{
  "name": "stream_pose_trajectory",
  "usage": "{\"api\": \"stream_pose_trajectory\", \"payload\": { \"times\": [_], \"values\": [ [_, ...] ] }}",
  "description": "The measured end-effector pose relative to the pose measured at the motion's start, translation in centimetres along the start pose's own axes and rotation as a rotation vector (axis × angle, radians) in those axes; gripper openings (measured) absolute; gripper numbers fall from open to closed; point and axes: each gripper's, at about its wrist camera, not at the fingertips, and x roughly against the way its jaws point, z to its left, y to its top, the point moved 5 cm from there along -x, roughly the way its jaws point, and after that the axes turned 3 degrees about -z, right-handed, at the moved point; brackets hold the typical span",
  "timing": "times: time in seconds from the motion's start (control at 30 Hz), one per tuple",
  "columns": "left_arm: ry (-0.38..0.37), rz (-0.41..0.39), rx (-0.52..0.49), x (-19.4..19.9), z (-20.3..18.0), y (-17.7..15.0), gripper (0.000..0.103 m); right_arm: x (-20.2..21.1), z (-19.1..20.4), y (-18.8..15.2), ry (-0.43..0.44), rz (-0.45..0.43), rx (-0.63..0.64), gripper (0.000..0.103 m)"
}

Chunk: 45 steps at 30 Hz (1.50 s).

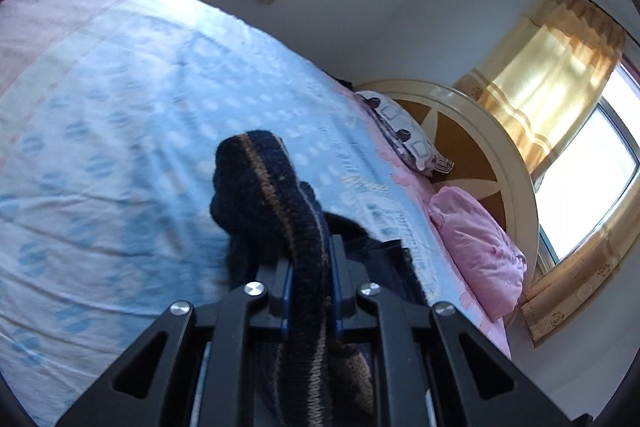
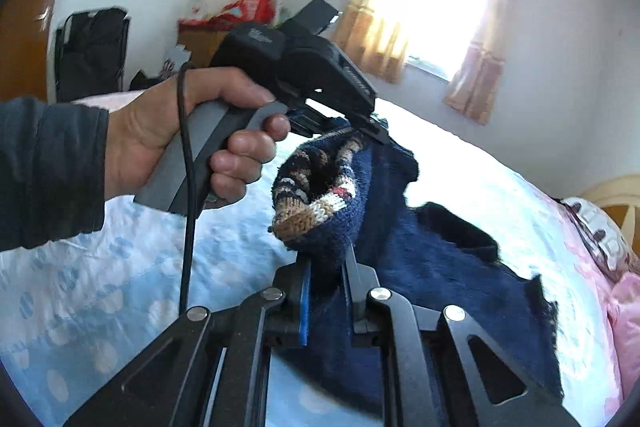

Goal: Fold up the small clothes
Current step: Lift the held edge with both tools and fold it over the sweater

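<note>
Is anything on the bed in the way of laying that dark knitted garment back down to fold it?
Nothing visible is. Both grippers are shut on the navy knitted garment, holding it above the blue-and-white bedsheet, which looks bare beneath it. The pink pillow and patterned pillow lie off by the headboard.

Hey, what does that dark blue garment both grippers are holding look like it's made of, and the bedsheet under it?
Navy garment: seemingly knitted yarn, maybe wool or acrylic; visible stitches in the tan-striped cuff, fuzzy matte nap on the body. Bedsheet: probably thin woven cotton or a blend; matte, finely creased, with a printed pale blue pattern.
</note>
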Motion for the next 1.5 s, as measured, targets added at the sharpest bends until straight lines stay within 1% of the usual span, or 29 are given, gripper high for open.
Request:
{"api": "stream_pose_trajectory", "payload": {
  "times": [0.17, 0.3, 0.4, 0.5, 0.7, 0.9, 0.97, 1.03, 1.13, 1.27, 1.37, 1.4, 1.5],
  "values": [
    [-0.024, -0.019, -0.012, -1.7, -3.4, 0.6, 0.015, 1.8, -4.6, -0.4, -0.062, -0.028, -0.066, 0.011],
    [-0.030, -0.008, -0.030, -3.8, -6.1, 0.5, 0.015, 3.0, -8.3, -1.3, -0.109, -0.041, -0.124, 0.011],
    [-0.038, 0.008, -0.043, -5.5, -8.0, 0.2, 0.015, 3.7, -10.1, -2.4, -0.131, -0.041, -0.157, 0.011],
    [-0.045, 0.033, -0.058, -7.5, -9.9, -0.2, 0.015, 4.3, -12.3, -3.7, -0.158, -0.036, -0.192, 0.011],
    [-0.047, 0.105, -0.087, -12.1, -12.8, -1.7, 0.015, 5.2, -15.2, -5.7, -0.204, -0.010, -0.272, 0.010],
    [-0.037, 0.172, -0.142, -16.2, -15.5, -3.9, 0.015, 6.2, -17.8, -8.5, -0.232, 0.040, -0.351, 0.010],
    [-0.046, 0.210, -0.142, -17.7, -16.1, -4.7, 0.015, 6.6, -18.7, -9.5, -0.247, 0.058, -0.369, 0.010],
    [-0.039, 0.230, -0.155, -18.8, -16.6, -5.5, 0.015, 6.9, -19.4, -10.6, -0.256, 0.078, -0.394, 0.010],
    [-0.026, 0.253, -0.185, -20.2, -17.4, -6.6, 0.015, 7.2, -20.2, -12.2, -0.252, 0.118, -0.444, 0.010],
    [0.003, 0.282, -0.235, -21.8, -18.0, -8.0, 0.015, 6.6, -21.0, -14.2, -0.208, 0.184, -0.537, 0.010],
    [0.021, 0.297, -0.282, -22.4, -18.4, -8.8, 0.015, 6.5, -21.4, -15.5, -0.193, 0.213, -0.573, 0.010],
    [0.032, 0.295, -0.312, -22.5, -18.7, -9.2, 0.016, 6.4, -21.5, -15.9, -0.190, 0.223, -0.585, 0.010],
    [0.057, 0.317, -0.358, -23.0, -19.4, -9.9, 0.020, 6.3, -21.8, -16.5, -0.169, 0.238, -0.620, 0.010]
  ]
}}
